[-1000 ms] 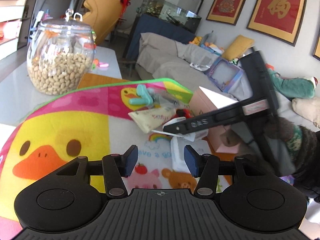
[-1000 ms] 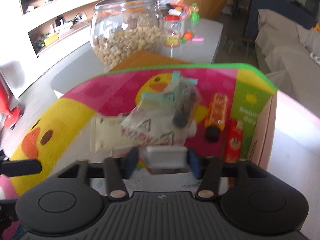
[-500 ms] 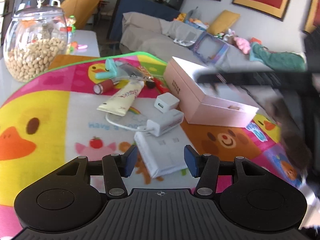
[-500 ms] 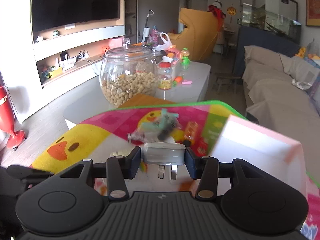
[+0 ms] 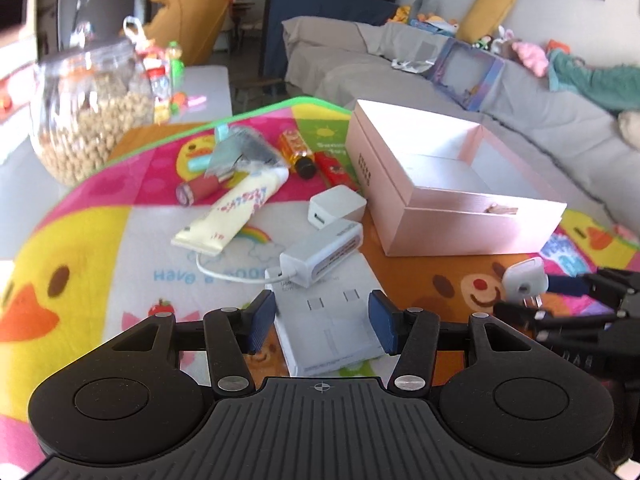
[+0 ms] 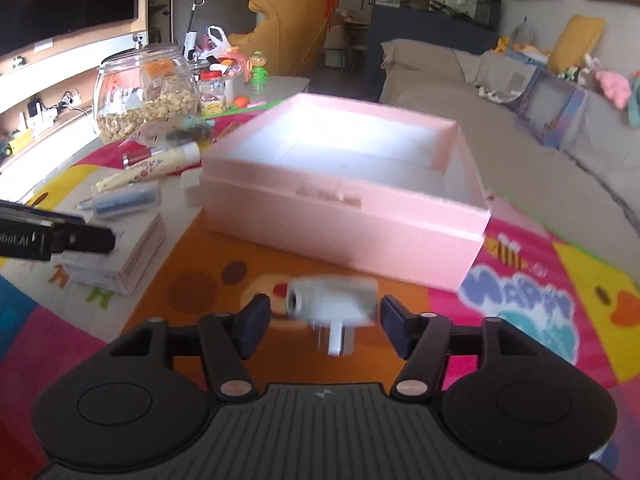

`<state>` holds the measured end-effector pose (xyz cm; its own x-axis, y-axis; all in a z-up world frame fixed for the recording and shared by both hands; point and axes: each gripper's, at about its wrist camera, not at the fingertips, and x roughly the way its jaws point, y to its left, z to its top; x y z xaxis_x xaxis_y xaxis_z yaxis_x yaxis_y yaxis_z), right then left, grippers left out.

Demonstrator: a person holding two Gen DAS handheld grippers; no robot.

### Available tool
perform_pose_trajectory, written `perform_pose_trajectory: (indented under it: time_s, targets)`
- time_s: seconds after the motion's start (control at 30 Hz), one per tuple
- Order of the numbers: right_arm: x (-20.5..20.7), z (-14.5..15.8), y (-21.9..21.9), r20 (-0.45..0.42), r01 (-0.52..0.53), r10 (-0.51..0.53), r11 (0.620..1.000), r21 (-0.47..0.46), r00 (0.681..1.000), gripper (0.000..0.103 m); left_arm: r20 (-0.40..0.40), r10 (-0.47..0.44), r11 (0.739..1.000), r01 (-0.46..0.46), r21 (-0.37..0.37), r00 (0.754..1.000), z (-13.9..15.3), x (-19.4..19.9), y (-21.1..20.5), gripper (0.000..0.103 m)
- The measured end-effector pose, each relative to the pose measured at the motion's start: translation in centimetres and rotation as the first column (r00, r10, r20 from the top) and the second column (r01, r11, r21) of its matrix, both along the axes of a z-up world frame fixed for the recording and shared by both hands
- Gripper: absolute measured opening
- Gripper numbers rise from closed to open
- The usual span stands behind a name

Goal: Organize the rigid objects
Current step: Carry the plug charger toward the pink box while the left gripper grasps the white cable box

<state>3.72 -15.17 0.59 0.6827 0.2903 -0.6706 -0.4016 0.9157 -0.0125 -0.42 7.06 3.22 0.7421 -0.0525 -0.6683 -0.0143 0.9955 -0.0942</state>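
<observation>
Right wrist view: right gripper (image 6: 323, 322) fingers are opening, white plug adapter (image 6: 334, 304) lying loose between them before the pink box (image 6: 344, 216); left gripper (image 5: 322, 320) fingers are standing apart over a white carton (image 5: 332, 332).

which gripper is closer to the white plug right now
Right. The right gripper has the white plug between its opening jaws, pads apart from it. The left gripper hovers over a flat white box.

A soft, fuzzy, brightly printed cartoon cloth mat (image 5: 100, 240) carries a matt pink cardboard box (image 6: 344, 216), a smooth white plastic charger (image 6: 332, 300) and a clear glass jar (image 5: 88, 108).
</observation>
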Motion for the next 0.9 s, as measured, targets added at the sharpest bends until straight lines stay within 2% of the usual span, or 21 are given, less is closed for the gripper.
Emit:
perform_pose_trajectory:
  time_s: [0.1, 0.2, 0.3, 0.4, 0.47, 0.53, 0.6, 0.7, 0.83, 0.9]
  targets:
    - [-0.4, -0.1, -0.1, 0.016, 0.001, -0.001, 1.0, 0.016, 1.0, 0.068, 0.025, 0.01, 0.998, -0.012, 0.065, 1.0, 0.4, -0.2, -1.2, 0.056]
    - [-0.4, -0.3, -0.3, 0.005, 0.008, -0.008, 1.0, 0.029, 1.0, 0.069, 0.053, 0.014, 0.997, -0.018, 0.071, 0.999, 0.7, -0.5, -1.9, 0.056]
    - [-0.3, -0.3, -0.4, -0.002, 0.013, -0.013, 0.999, 0.037, 1.0, 0.07, 0.02, -0.024, 0.995, 0.022, 0.098, 1.0, 0.2, -0.3, -3.1, 0.056]
    - [-0.4, -0.2, -0.4, 0.003, 0.014, -0.015, 0.999, 0.043, 1.0, 0.071, 0.001, -0.062, 0.985, 0.061, 0.161, 0.998, -0.4, 0.0, -4.6, 0.061]
    - [-0.4, -0.2, -0.6, 0.0, 0.016, -0.016, 0.998, 0.053, 1.0, 0.071, -0.011, -0.091, 0.977, 0.091, 0.194, 0.996, -0.6, 0.1, -5.5, 0.072]
    - [-0.3, -0.2, -0.6, -0.003, 0.016, -0.016, 0.998, 0.053, 1.0, 0.071, -0.008, -0.104, 0.977, 0.104, 0.186, 0.994, -1.0, 0.1, -5.8, 0.085]
    - [-0.3, -0.2, -0.5, 0.0, 0.014, -0.014, 0.999, 0.05, 1.0, 0.071, -0.004, -0.119, 0.977, 0.117, 0.177, 0.993, -1.3, 0.0, -6.0, 0.09]
    - [-0.4, -0.2, -0.5, -0.001, 0.014, -0.014, 0.999, 0.048, 1.0, 0.071, 0.019, -0.101, 0.99, 0.098, 0.101, 0.995, -0.9, -0.4, -5.0, 0.088]
    - [-0.4, -0.3, -0.3, 0.0, 0.009, -0.009, 0.999, 0.037, 1.0, 0.073, 0.035, 0.029, 0.992, -0.033, 0.119, 0.999, -0.8, -0.2, -3.3, 0.085]
    - [-0.5, -0.3, -0.2, 0.0, 0.007, -0.007, 0.999, 0.034, 1.0, 0.073, 0.01, 0.065, 0.996, -0.065, 0.054, 0.998, -1.0, 0.3, -2.3, 0.085]
